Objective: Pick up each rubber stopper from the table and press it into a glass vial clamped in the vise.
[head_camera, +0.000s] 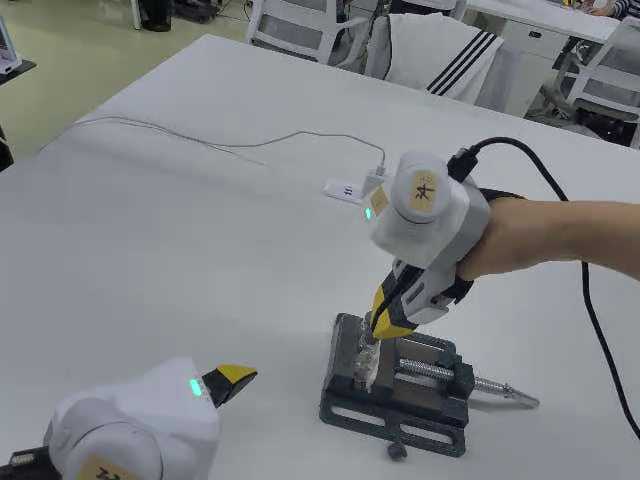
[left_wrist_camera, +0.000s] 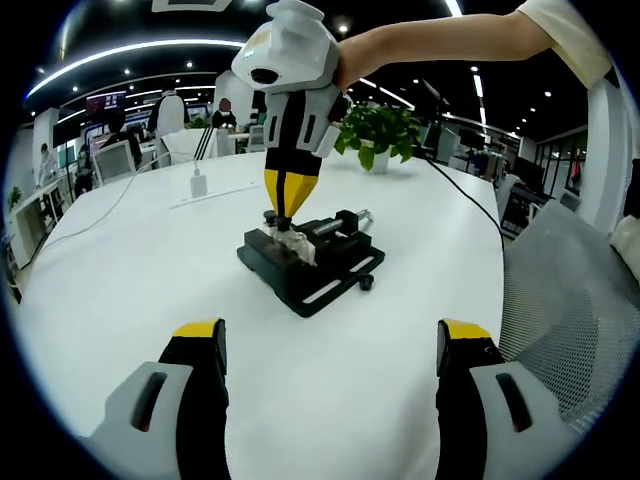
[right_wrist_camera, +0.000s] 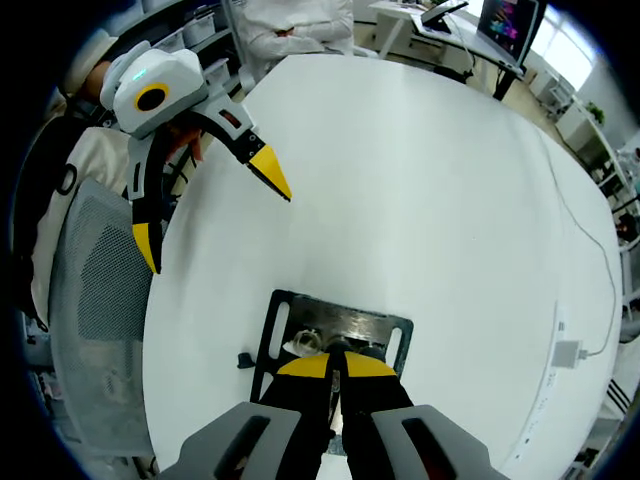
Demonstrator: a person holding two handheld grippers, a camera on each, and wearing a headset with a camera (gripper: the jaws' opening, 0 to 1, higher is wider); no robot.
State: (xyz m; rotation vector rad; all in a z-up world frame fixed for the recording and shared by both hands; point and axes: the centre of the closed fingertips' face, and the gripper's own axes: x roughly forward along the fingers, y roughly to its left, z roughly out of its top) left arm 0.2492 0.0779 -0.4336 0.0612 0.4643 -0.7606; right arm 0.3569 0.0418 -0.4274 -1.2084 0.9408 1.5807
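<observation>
A black vise (head_camera: 425, 405) (left_wrist_camera: 322, 278) (right_wrist_camera: 273, 335) sits on the white table and clamps a clear glass vial (head_camera: 367, 362) (left_wrist_camera: 292, 236) (right_wrist_camera: 308, 341). My right gripper (head_camera: 378, 330) (left_wrist_camera: 287, 212) (right_wrist_camera: 336, 364) points straight down with its yellow tips shut and resting on the vial's top. Whether a stopper sits under the tips is hidden. My left gripper (head_camera: 233, 380) (left_wrist_camera: 330, 335) (right_wrist_camera: 214, 220) stands open with nothing between its fingers, hovering at the near left, well short of the vise.
A white power adapter (head_camera: 350, 188) (left_wrist_camera: 198, 185) with a thin cable lies behind the vise. The right gripper's black cable (head_camera: 590, 290) hangs at the right. A mesh chair (left_wrist_camera: 575, 300) (right_wrist_camera: 95, 300) stands at the table's edge. A potted plant (left_wrist_camera: 378, 130) is at the far side.
</observation>
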